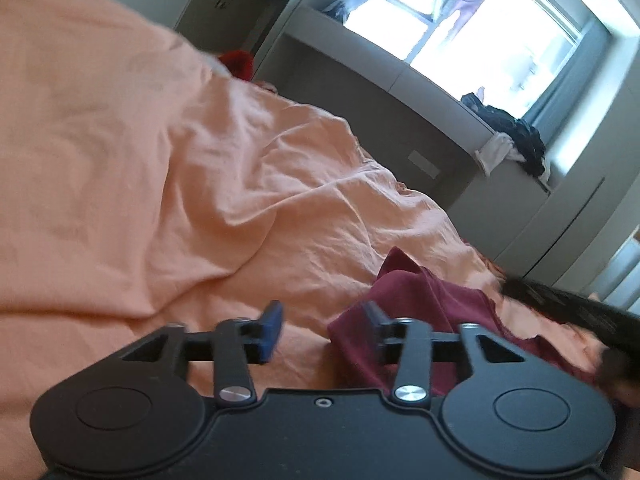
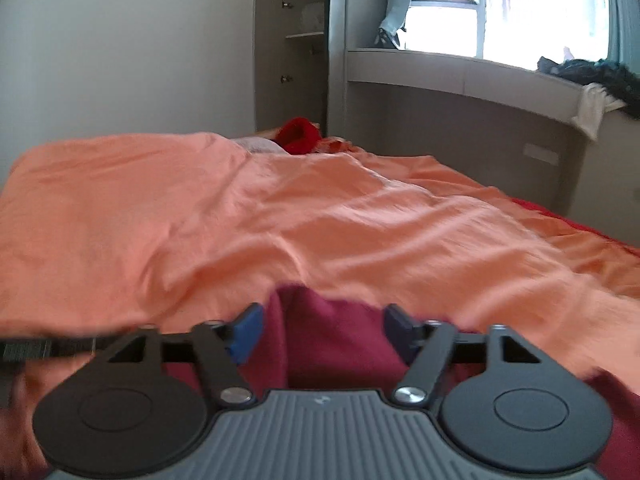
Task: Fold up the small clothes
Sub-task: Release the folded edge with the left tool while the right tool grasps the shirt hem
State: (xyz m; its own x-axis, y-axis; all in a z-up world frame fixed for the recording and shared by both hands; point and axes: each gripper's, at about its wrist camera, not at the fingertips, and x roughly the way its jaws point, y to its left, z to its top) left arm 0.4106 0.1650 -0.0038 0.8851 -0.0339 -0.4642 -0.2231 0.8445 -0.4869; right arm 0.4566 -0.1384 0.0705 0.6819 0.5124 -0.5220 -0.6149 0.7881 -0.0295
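Maroon garment lying loose on an orange bedsheet

An orange bedsheet (image 2: 280,208) fills both views; on it lies a crumpled maroon garment (image 2: 332,344); the right gripper (image 2: 320,332) straddles it, fingers released; the left gripper (image 1: 322,334) gapes at its edge, gripping nothing.

Daylight from the window (image 1: 476,24), blown out to white in both views. Room moderately bright, soft shadows in folds of the orange bedsheet (image 2: 280,216). Strong fisheye bending and dark vignette at corners. Motion blur throughout, worst near lower edges; the hand-held gripper (image 1: 322,334) body stays fairly sharp.
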